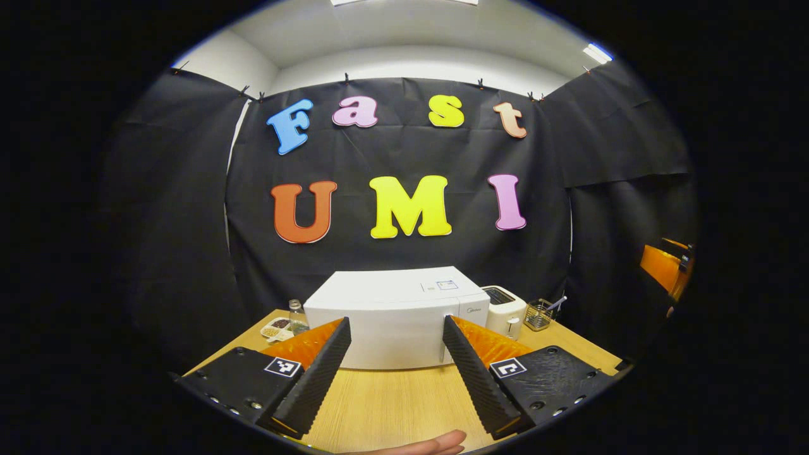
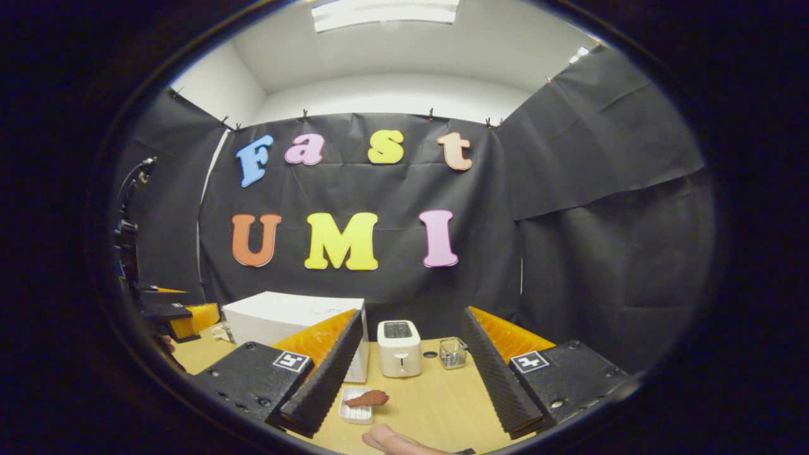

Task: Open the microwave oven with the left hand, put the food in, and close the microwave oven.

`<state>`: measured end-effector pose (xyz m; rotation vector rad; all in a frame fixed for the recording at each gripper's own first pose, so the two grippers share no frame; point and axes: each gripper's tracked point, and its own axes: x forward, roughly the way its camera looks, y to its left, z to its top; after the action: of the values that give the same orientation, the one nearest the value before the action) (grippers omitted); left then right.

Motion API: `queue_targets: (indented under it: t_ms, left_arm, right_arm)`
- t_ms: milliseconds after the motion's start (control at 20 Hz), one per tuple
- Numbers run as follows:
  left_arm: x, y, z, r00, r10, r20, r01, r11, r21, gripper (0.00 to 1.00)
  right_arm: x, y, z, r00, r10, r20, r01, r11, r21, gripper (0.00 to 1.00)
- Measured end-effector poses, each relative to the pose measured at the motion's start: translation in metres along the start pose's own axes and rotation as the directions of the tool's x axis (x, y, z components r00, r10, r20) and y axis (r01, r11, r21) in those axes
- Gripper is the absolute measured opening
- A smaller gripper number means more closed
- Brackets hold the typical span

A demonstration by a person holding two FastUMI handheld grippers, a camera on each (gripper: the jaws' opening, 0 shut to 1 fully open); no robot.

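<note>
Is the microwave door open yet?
No: in the left gripper view the microwave shows a flat, closed white front, and the left gripper hangs open short of it, touching nothing.

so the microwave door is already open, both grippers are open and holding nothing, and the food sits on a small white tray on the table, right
Not quite: the microwave door is closed, its front flush in the left gripper view. The rest holds: left gripper and right gripper are open and empty, and the food lies on its white tray on the table.

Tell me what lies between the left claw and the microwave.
In the left gripper view, bare wooden table lies between the open left claw and the closed microwave; nothing stands there.
</note>
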<state>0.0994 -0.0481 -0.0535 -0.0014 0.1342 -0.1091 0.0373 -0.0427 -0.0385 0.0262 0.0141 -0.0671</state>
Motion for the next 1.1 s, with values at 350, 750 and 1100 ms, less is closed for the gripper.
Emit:
queue_targets:
  t_ms: [350, 750, 1100]
  left_arm:
    - [0.088, -0.001, -0.038, 0.993, -0.006, -0.118, 0.000, 0.999, -0.052, 0.82]
    - [0.138, -0.040, -0.088, 0.981, -0.074, -0.182, 0.057, 0.994, -0.097, 0.89]
    - [0.167, -0.072, -0.121, 0.976, -0.101, -0.191, 0.088, 0.993, -0.078, 0.89]
  right_arm:
    - [0.012, -0.014, -0.012, 1.000, -0.017, 0.006, 0.017, 1.000, 0.002, 1.00]
    - [0.031, -0.018, -0.044, 0.999, 0.016, -0.043, -0.016, 1.000, -0.007, 1.00]
    - [0.049, -0.027, -0.073, 0.995, 0.018, -0.099, -0.018, 1.000, 0.006, 0.94]
